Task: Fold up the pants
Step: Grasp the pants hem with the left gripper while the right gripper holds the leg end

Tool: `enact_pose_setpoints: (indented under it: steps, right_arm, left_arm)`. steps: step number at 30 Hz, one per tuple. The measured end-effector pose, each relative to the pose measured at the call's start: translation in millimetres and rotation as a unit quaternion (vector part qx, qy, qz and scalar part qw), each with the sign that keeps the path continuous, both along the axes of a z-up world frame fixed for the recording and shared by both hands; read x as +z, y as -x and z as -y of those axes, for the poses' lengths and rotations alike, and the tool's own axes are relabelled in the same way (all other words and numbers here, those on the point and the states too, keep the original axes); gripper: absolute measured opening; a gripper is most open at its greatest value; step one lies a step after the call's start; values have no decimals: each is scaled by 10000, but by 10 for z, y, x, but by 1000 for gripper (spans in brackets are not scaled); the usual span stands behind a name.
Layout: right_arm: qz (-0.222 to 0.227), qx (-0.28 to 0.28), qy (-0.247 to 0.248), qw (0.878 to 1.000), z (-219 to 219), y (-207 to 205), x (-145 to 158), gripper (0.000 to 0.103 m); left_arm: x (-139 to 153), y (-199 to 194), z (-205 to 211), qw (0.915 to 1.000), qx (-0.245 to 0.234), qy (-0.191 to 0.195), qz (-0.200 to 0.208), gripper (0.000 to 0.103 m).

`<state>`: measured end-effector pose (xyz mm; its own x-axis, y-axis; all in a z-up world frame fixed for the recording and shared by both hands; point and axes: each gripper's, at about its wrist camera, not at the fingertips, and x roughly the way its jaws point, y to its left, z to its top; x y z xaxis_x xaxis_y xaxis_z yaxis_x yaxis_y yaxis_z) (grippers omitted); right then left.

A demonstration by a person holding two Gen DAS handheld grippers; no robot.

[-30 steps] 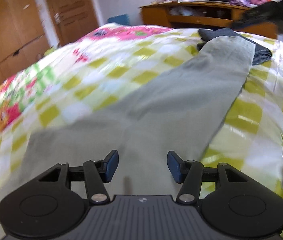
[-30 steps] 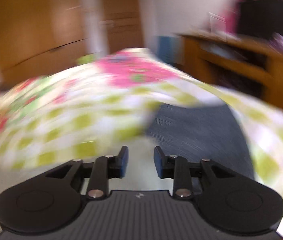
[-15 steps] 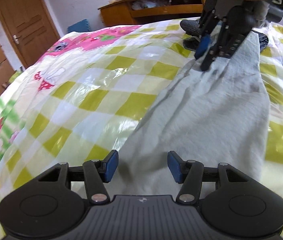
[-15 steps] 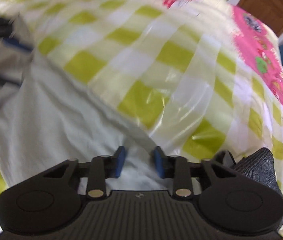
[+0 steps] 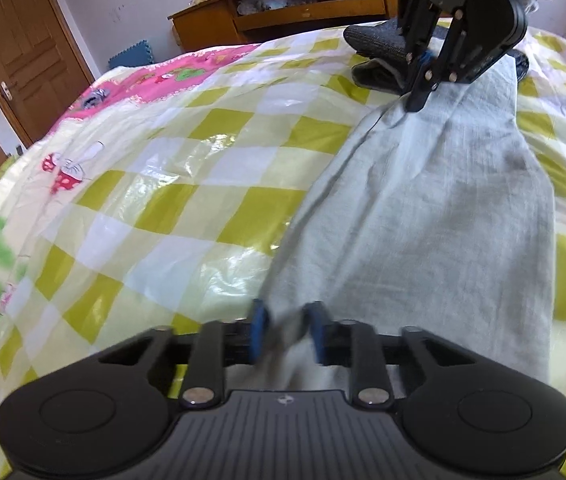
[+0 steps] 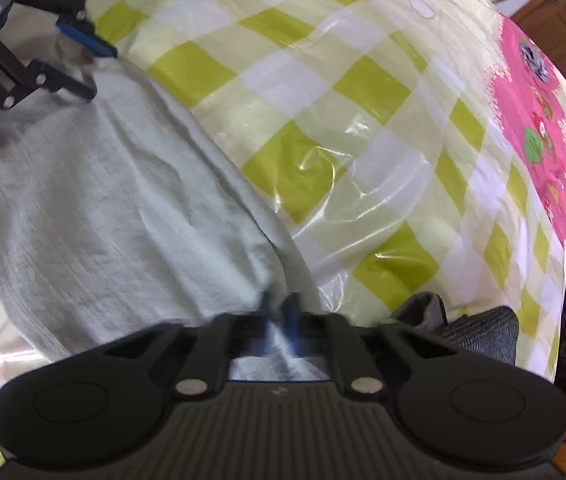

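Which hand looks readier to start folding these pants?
Neither clearly: the left gripper and right gripper have both just closed on the pale pants' long edge, one near each end.

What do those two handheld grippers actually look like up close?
Both are matte black. The left gripper and right gripper each have a ribbed centre plate with a small logo, two round side discs, silver pivot screws, and thin linked fingers tipped with blue pads.

Pale grey-green pants (image 5: pixel 435 216) on a yellow-green and white checked bedcover (image 5: pixel 187 184) (pink cartoon border); dark grey cloth (image 6: pixel 483 332).
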<state>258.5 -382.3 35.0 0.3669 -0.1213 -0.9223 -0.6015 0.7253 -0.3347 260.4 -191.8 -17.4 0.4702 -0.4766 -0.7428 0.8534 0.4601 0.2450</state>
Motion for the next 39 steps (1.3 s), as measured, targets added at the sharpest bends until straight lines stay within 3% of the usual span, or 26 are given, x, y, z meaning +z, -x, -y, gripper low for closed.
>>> enact_pose_setpoints:
  steps: [6, 9, 10, 16, 18, 21, 22, 25, 26, 31, 35, 39]
  right_arm:
    - [880, -369, -34, 9954, -38, 76, 340, 3]
    - [1255, -605, -186, 9901, 33, -48, 273, 7]
    - [1208, -606, -113, 9908, 38, -90, 197, 15]
    - [804, -451, -9, 9957, 77, -76, -53, 19]
    - [854, -552, 171, 9947, 132, -83, -31, 18]
    - [880, -717, -1, 9935, 228, -113, 135, 18]
    - [934, -632, 47, 9936, 227, -120, 184, 24]
    - [1043, -172, 486, 9932, 252, -200, 212, 62]
    - [1101, -76, 740, 9911, 285, -238, 189, 70]
    - [1217, -267, 939, 9878, 551, -394, 225, 73]
    - [1233, -247, 988, 9871, 700, -279, 347, 73]
    - [1817, -1151, 1837, 9592, 1041, -287, 358, 73]
  left_arm:
    - [104, -21, -120, 9992, 209, 285, 163, 26]
    - [69, -78, -109, 9982, 424, 345, 242, 26]
    - [26, -104, -96, 9980, 498, 298, 233, 26]
    - [-66, -60, -91, 9984, 499, 94, 259, 27]
    - [-64, -74, -73, 9983, 508, -13, 294, 27]
    - [-74, -66, -44, 9982, 440, -126, 388, 27]
    - [-82, -57, -40, 9982, 431, -137, 404, 27]
    - [-123, -43, -50, 9980, 453, -115, 424, 27]
    - [-128, -34, -53, 9978, 479, -98, 442, 27]
    - [-139, 43, -53, 9969, 526, -180, 562, 27]
    - [-140, 130, -60, 9957, 493, -393, 682, 28]
    - [-147, 210, -59, 9941, 617, -509, 737, 28]
